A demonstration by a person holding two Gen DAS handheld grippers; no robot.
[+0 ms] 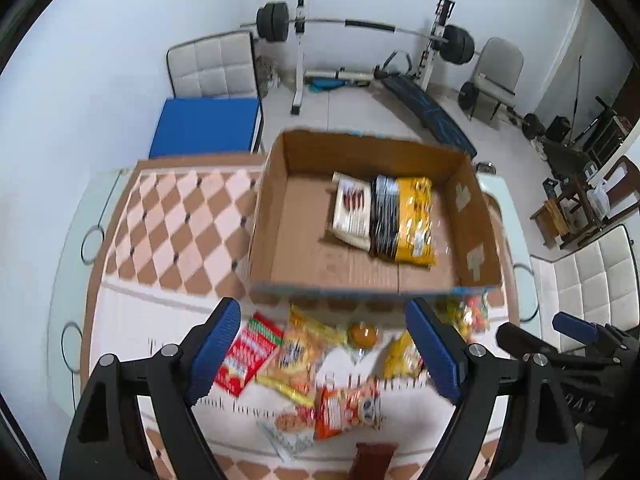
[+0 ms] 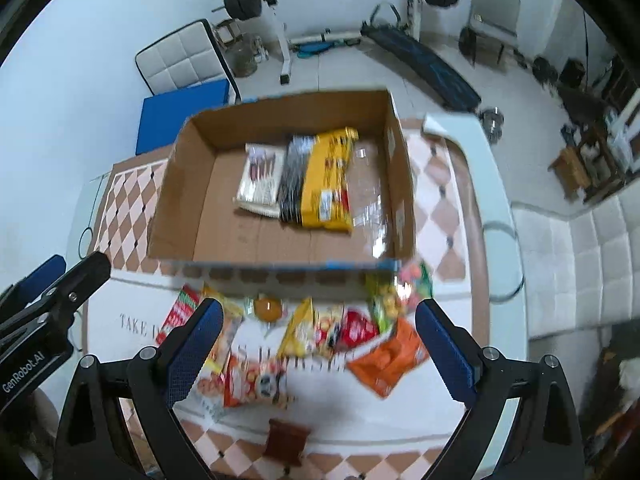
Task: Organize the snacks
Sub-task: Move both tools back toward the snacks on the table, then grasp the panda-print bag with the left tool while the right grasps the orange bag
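A brown cardboard box (image 1: 276, 216) (image 2: 176, 200) stands on the table and holds a white packet (image 1: 352, 212) (image 2: 260, 184), a black striped packet (image 1: 384, 216) (image 2: 294, 176) and a yellow packet (image 1: 416, 220) (image 2: 326, 176). In front of the box lies a heap of loose snack packets (image 1: 316, 360) (image 2: 320, 340): red, yellow and orange bags and a small round orange cup (image 1: 362, 336) (image 2: 268, 308). My left gripper (image 1: 326, 350) hovers open above the heap, nothing between its blue pads. My right gripper (image 2: 320, 348) also hovers open over the heap, holding nothing.
The table wears a checkered brown and pink cloth (image 1: 180, 232) with a white mat (image 2: 132, 308) under the snacks. A small brown wooden object (image 1: 370, 458) (image 2: 286, 440) sits at the near edge. White padded chairs (image 1: 596, 280), a blue mat and a barbell rack (image 1: 300, 28) stand around.
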